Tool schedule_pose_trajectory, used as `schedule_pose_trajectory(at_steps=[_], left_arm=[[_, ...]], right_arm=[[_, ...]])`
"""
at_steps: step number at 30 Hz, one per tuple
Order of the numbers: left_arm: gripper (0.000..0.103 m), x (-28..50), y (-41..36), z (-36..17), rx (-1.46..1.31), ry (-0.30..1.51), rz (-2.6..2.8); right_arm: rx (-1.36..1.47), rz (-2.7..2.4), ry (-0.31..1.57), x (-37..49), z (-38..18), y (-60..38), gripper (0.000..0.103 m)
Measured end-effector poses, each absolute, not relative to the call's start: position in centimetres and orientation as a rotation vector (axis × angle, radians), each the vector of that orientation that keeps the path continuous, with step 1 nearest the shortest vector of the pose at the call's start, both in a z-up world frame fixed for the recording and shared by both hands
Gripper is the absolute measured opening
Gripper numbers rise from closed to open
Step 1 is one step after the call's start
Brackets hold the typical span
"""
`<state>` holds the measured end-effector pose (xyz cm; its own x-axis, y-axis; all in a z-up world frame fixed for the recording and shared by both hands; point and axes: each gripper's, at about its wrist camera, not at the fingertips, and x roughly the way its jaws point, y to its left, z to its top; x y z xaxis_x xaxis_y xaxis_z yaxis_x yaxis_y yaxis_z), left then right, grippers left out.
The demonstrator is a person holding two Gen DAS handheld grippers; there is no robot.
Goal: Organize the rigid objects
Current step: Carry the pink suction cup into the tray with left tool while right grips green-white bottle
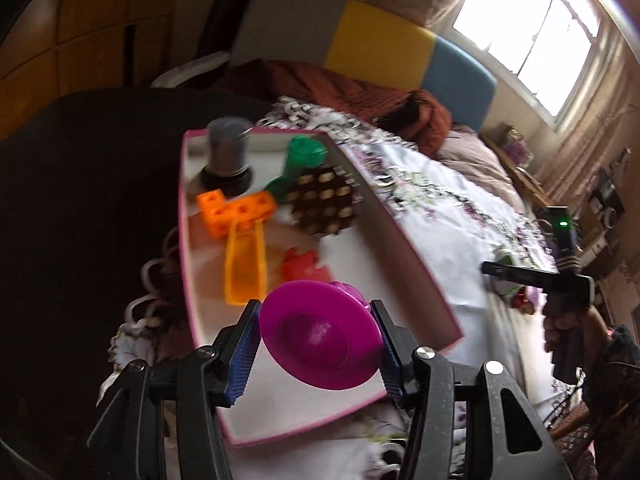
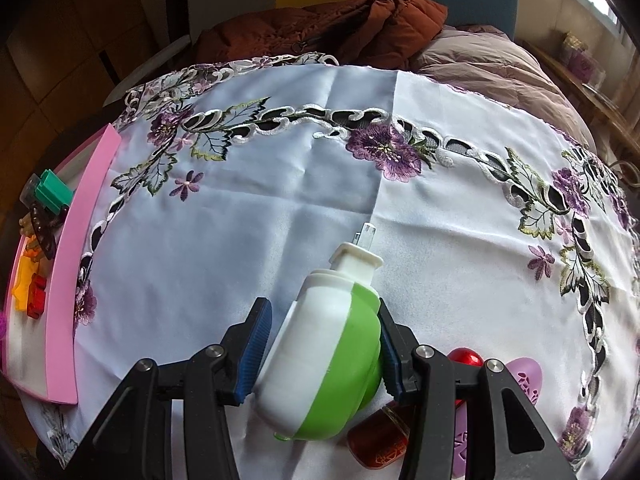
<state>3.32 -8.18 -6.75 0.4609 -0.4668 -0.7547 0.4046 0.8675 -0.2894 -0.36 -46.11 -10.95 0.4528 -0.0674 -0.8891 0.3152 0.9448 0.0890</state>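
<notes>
— Which step is this?

— Gathering loose things into the pink-rimmed tray (image 1: 400, 236) at the left edge of the bed's embroidered cloth (image 2: 280, 184). The left hand-held gripper (image 1: 318, 344) is clamped on a purple dish (image 1: 320, 336), held above the tray's near end.

— And the other one?

— The right hand-held gripper (image 2: 322, 344) straddles a white-and-green bottle (image 2: 324, 360) near the cloth's front edge. Its right pad touches the green side; the left pad stands just off the white side, so it looks not quite closed.

— Next move?

— I'd say lower the dish onto the bare floor of the tray, clear of the orange scoop (image 1: 244, 268) and red block (image 1: 306, 266), then let go. The bottle needs a firm squeeze before lifting; its rounded body could slip.
</notes>
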Motion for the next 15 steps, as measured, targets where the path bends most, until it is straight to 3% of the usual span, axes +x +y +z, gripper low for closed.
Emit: schedule_pose_trajectory(at_steps=[15], left_arm=[[0.054, 3.2, -7.3, -8.0, 0.007, 0.946, -0.461]], right_arm=[[0.258, -0.242, 1.079, -0.4, -10.9, -46.2, 0.050]])
